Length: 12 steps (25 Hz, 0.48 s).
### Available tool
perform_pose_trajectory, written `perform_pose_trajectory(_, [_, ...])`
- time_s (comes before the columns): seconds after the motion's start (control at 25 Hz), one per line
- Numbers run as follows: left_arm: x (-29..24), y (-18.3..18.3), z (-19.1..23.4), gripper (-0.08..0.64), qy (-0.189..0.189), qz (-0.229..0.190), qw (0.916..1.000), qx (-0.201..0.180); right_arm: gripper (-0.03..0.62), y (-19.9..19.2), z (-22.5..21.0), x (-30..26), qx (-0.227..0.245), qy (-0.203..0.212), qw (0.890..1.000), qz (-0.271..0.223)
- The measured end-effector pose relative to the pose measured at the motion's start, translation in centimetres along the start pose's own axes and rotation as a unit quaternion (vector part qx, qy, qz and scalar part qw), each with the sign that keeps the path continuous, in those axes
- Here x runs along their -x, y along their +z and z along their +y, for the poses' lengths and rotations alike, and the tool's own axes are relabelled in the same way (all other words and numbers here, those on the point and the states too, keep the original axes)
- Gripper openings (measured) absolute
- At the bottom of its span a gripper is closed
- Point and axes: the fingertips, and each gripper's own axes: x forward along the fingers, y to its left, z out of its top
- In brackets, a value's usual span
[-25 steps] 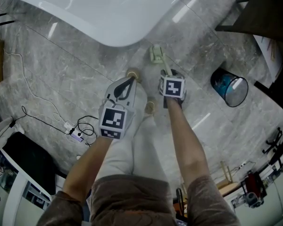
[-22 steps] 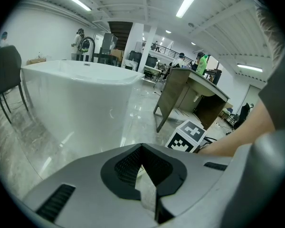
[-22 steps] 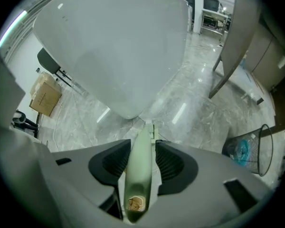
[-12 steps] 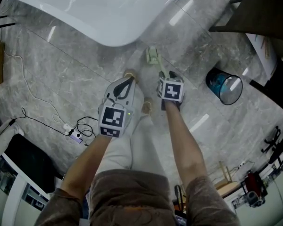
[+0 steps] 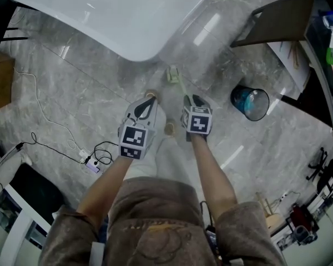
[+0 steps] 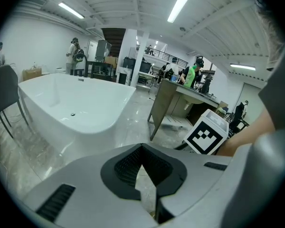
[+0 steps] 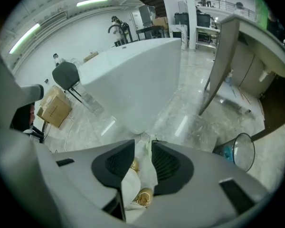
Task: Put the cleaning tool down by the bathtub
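Observation:
The cleaning tool is a pale green brush; its head (image 5: 172,73) rests on the grey floor just off the rounded end of the white bathtub (image 5: 111,15). Its thin handle (image 5: 180,87) runs back toward my right gripper (image 5: 188,98). In the right gripper view that gripper (image 7: 143,151) points down at the brush head (image 7: 149,139). Its jaws are closing with a gap still between them, and I see no pad pressing on the handle. My left gripper (image 5: 148,100) hangs beside it, tips together and empty, with the bathtub (image 6: 76,103) ahead of it.
The person's pale shoes (image 5: 151,95) stand just left of the brush. A dark waste bin (image 5: 250,103) sits to the right beside a brown desk panel (image 5: 277,21). A cable and power strip (image 5: 91,162) lie at the left, with a cardboard box (image 5: 0,76) farther left.
The view has tilted back, so the tub and bin sit lower in frame. The right gripper has drawn slightly back from the brush head, which stays on the floor.

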Motion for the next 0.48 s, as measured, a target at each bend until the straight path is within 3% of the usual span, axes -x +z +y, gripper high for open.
perform_pose_trajectory(0.12, [3.7, 2.2, -1.7, 0.005, -0.006, -0.009, 0.9999, -0.007, 0.109, 0.9, 1.5, 5.8, 0.006, 0.007, 1.0, -0.027])
perform_pose_trajectory(0.32, [9.1, 5.5, -5.2, 0.005, -0.033, -0.009, 0.9994, 0.004, 0.026, 2.0, 3.1, 14.6, 0.015, 0.031, 0.997, -0.063])
perform_pose_trajectory(0.48, [13.0, 7.8, -7.5, 0.005, -0.057, -0.011, 0.9983, 0.0, 0.026, 3.3, 4.8, 21.1, 0.035, 0.058, 0.993, -0.097])
